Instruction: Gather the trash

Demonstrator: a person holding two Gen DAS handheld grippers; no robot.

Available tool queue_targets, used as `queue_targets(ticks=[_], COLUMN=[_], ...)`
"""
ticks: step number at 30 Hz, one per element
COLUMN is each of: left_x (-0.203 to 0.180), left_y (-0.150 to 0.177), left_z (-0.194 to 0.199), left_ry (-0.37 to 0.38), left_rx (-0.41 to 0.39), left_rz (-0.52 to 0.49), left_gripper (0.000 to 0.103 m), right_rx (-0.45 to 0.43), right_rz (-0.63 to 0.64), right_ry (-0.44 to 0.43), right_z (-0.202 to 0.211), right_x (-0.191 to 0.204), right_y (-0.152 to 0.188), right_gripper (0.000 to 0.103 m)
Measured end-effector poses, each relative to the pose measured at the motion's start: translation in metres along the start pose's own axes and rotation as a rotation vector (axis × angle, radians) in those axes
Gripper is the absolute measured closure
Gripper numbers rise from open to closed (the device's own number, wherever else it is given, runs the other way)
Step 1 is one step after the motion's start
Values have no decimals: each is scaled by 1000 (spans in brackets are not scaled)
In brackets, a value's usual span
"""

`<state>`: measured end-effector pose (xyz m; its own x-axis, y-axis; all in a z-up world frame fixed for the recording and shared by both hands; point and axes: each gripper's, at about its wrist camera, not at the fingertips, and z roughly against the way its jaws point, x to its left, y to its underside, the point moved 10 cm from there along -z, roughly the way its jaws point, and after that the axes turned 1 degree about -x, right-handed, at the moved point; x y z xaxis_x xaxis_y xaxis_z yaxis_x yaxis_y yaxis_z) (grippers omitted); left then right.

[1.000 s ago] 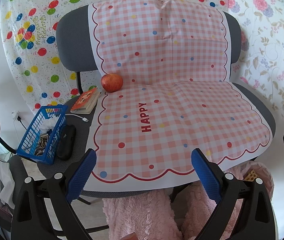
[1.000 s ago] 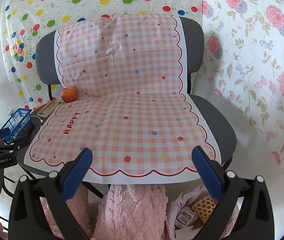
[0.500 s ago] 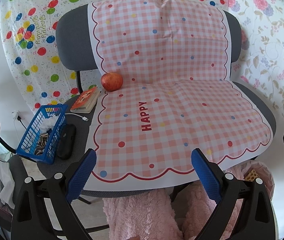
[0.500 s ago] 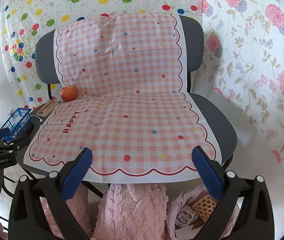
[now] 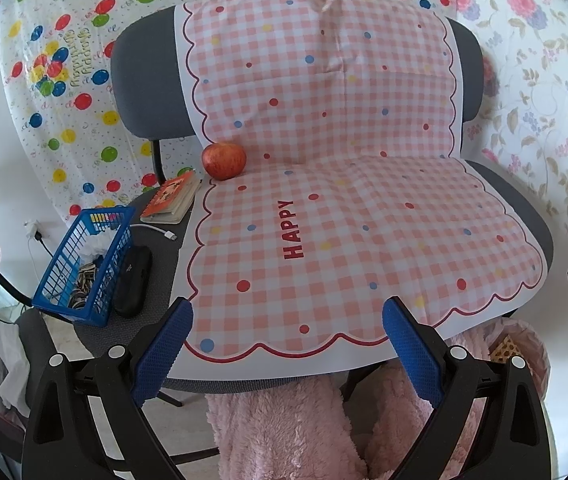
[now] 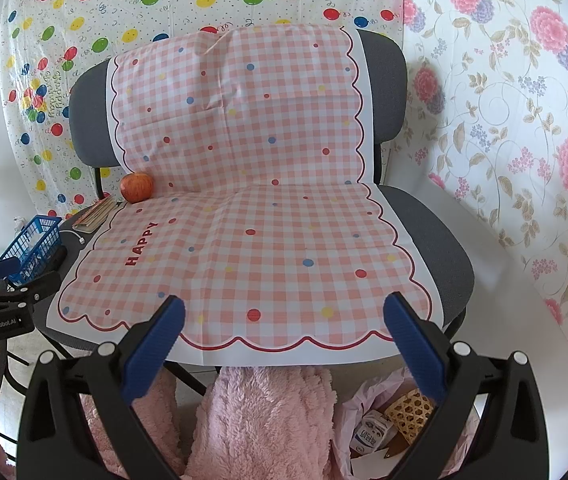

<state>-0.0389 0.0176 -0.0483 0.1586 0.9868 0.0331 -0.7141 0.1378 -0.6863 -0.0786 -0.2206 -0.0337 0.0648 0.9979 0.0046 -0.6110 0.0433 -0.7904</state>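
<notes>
- Hunting for trash, I find none on the checked cloth (image 6: pixel 251 216); the only litter shows at lower right of the right view: a small carton (image 6: pixel 371 434) inside a pink bag (image 6: pixel 368 400) under the chair (image 6: pixel 428 240), probably the collection bag.
- An apple (image 5: pixel 224 160), book (image 5: pixel 171 198) and blue basket (image 5: pixel 83 264) sit at left, likely not trash.
- My left hand-held gripper (image 5: pixel 287 354) and right hand-held gripper (image 6: pixel 284 346) hover with fingers apart, holding nothing, ready.

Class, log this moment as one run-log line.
left gripper: open, empty | right gripper: open, empty | apple: on chair | trash bag: below seat
</notes>
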Motion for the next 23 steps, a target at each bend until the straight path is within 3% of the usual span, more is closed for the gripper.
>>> queue_targets(ticks=[16, 23], left_x=[-5, 0], left_y=[0, -2], left_z=[-10, -49], left_ry=[6, -14], left_rx=[-2, 66], left_rz=[-16, -13], left_gripper=[8, 8], right_rx=[15, 58], right_rz=[-11, -24], right_ry=[3, 47], right_z=[-11, -74], right_x=[-3, -36], right_y=[5, -1], right_gripper=[6, 6])
